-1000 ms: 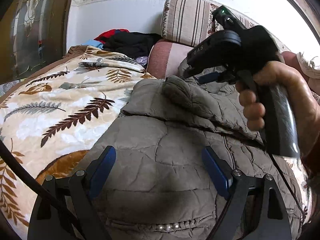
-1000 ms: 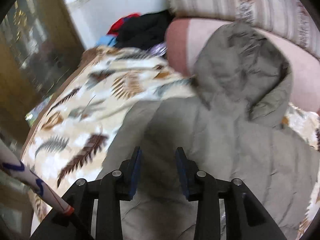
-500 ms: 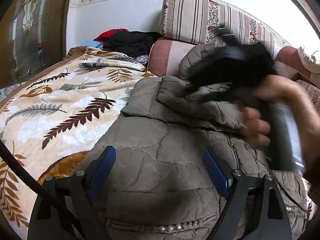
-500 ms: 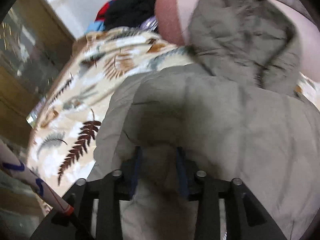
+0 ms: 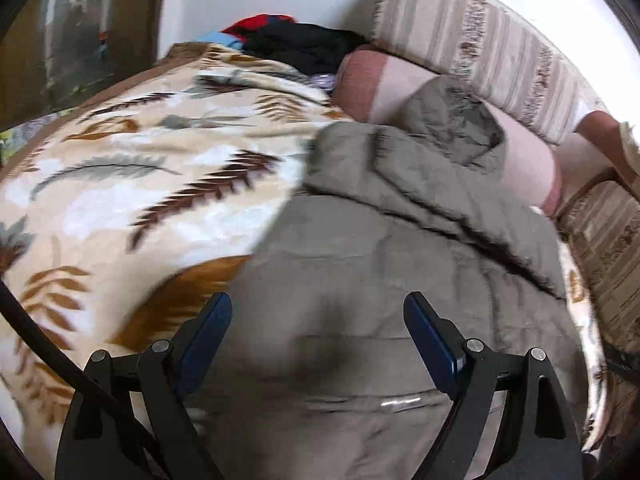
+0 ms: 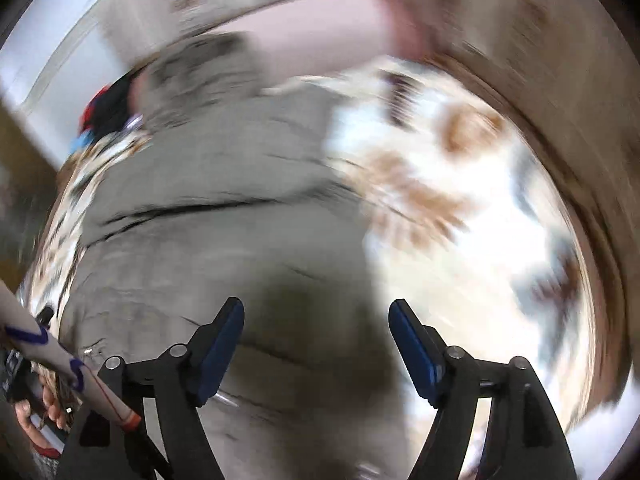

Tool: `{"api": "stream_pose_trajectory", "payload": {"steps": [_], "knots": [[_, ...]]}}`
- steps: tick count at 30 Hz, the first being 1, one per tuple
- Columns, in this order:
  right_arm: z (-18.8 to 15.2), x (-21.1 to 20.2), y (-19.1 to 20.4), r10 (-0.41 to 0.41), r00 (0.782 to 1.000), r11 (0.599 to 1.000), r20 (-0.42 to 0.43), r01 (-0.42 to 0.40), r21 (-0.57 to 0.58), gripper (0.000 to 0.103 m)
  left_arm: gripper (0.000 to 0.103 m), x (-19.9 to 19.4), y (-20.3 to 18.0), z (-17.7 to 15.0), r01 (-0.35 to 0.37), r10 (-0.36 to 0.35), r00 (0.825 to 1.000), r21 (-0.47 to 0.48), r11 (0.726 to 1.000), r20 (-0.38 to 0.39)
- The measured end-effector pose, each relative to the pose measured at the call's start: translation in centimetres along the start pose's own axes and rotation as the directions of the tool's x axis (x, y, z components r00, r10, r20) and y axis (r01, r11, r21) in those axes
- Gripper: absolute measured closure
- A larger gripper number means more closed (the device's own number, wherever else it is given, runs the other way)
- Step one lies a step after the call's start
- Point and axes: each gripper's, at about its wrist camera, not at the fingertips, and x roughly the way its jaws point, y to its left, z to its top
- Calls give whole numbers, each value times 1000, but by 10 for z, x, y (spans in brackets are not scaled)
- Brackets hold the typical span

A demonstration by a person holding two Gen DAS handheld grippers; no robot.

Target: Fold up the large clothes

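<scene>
The right gripper [image 6: 316, 332] has been released from the padded jacket [image 5: 380, 280], jaws now spread; its view is motion-blurred. The left gripper [image 5: 318, 330] is held spread above the jacket.

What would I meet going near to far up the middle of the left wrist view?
left gripper → grey-green padded coat → its hood → pink bolster → striped cushion
</scene>
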Motion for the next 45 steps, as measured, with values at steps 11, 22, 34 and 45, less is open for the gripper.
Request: {"api": "stream_pose_trajectory", "payload": {"steps": [11,22,34,45], "knots": [[-64,29,-44,194,977,976,-91,-183,115,25,16,34,43,-30,87,-91,961,-27,996,-262],[-68,12,-52,196,980,977,-31,-193,92,86,39,9,1,-44,93,-76,964,55,994,-256],[-70,-16,-58,103,993,986,54,-109,127,55,35,-46,7,-14,18,-14,997,52,999,-81],[-32,-43,20,179,981,984,68,-177,-35,46,26,-18,-71,9,66,-58,996,146,987,-61]]}}
